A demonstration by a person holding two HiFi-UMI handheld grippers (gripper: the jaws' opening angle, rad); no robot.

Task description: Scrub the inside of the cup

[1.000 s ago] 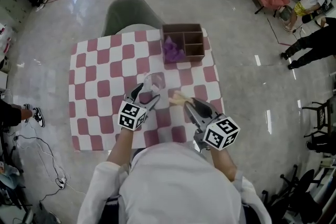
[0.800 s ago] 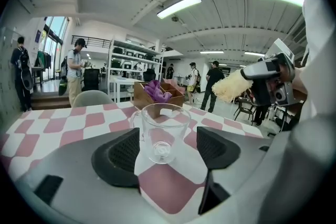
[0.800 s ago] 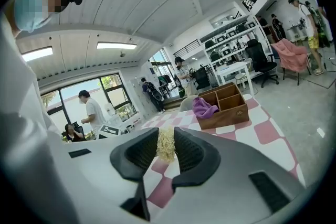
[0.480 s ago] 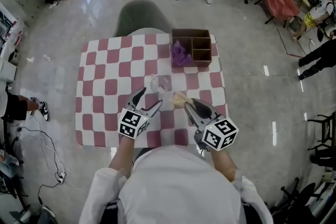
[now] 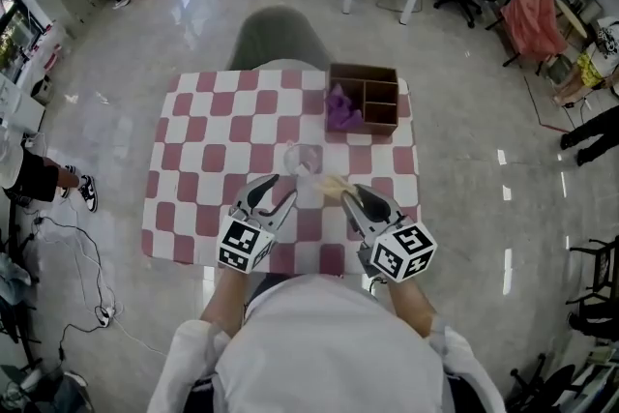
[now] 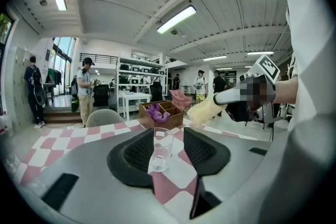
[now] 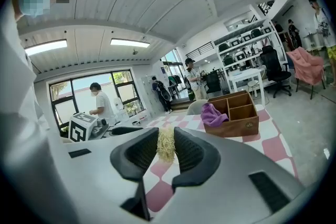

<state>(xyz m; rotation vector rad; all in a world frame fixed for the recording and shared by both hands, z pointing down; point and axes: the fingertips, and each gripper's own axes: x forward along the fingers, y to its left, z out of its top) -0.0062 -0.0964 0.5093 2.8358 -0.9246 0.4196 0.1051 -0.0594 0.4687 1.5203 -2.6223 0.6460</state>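
Observation:
A clear glass cup (image 5: pixel 302 158) stands upright on the checked table (image 5: pixel 193 160). My left gripper (image 5: pixel 281 188) is just short of the cup on its near side. In the left gripper view the cup (image 6: pixel 160 148) shows through the gap between the jaws, close by the left pad and apart from the right one. The left gripper's (image 6: pixel 168 139) jaws have just been closing, and neither pad presses on the cup. My right gripper (image 5: pixel 346 192) is shut on a straw-coloured scrubber (image 5: pixel 333 186), right of the cup. The scrubber's (image 7: pixel 166 144) fibres are pinched between the right gripper's (image 7: pixel 166 139) pads.
A brown wooden box (image 5: pixel 366 98) with compartments stands at the table's far right and holds a purple cloth (image 5: pixel 340 107). A grey chair (image 5: pixel 280 39) sits beyond the table's far edge. People stand around the room's edges, away from the table.
My left gripper has drawn back from around the cup and its jaws have narrowed. The cup still stands on the table. The right gripper keeps the scrubber in much the same place.

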